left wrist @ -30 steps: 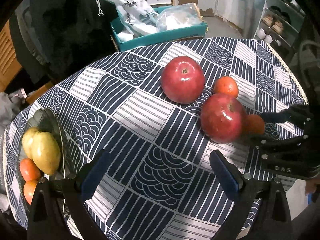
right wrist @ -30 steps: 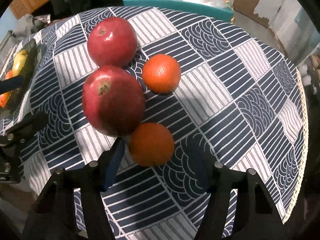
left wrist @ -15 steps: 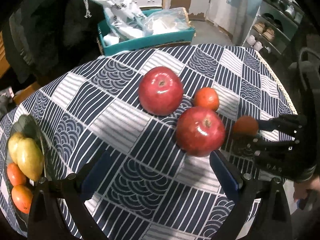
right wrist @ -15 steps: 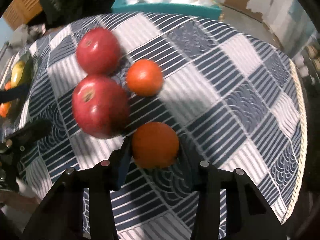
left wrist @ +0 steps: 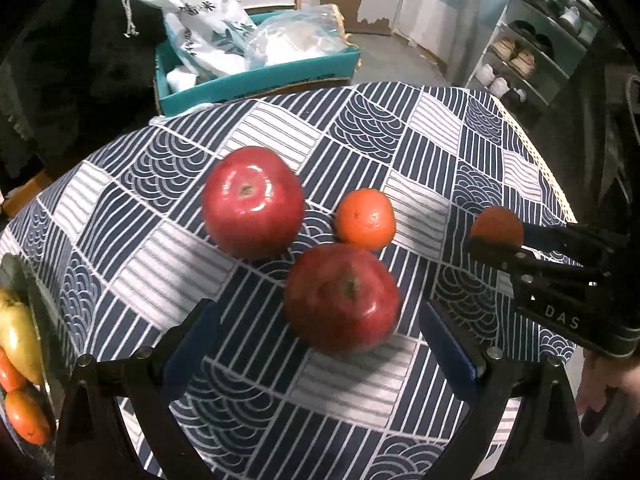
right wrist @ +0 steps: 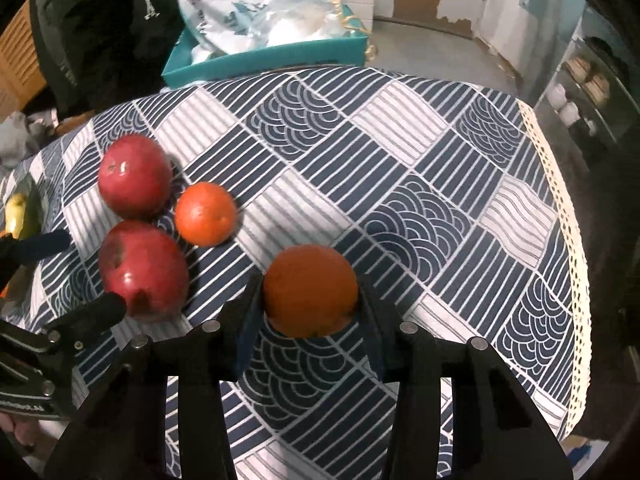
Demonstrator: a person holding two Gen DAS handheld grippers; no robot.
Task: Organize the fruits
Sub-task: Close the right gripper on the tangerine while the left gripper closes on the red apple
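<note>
The tangerine [right wrist: 310, 290] sits clamped in my right gripper [right wrist: 308, 312], over the patterned tablecloth [right wrist: 420, 184]. Just left lie two red apples [right wrist: 142, 270] and a second tangerine [right wrist: 205, 214]. My left gripper [left wrist: 320, 344] hangs spread apart around the nearer apple [left wrist: 342, 304].

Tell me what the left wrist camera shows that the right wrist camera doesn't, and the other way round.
Only the left wrist view shows the small orange fruits beside the pear on the plate, and the open left gripper straddling the near apple.

Only the right wrist view shows the right gripper closed on the held orange from both sides, plus the tablecloth's lace edge.

Both show the far apple, the loose orange, the held orange, and the teal box.
</note>
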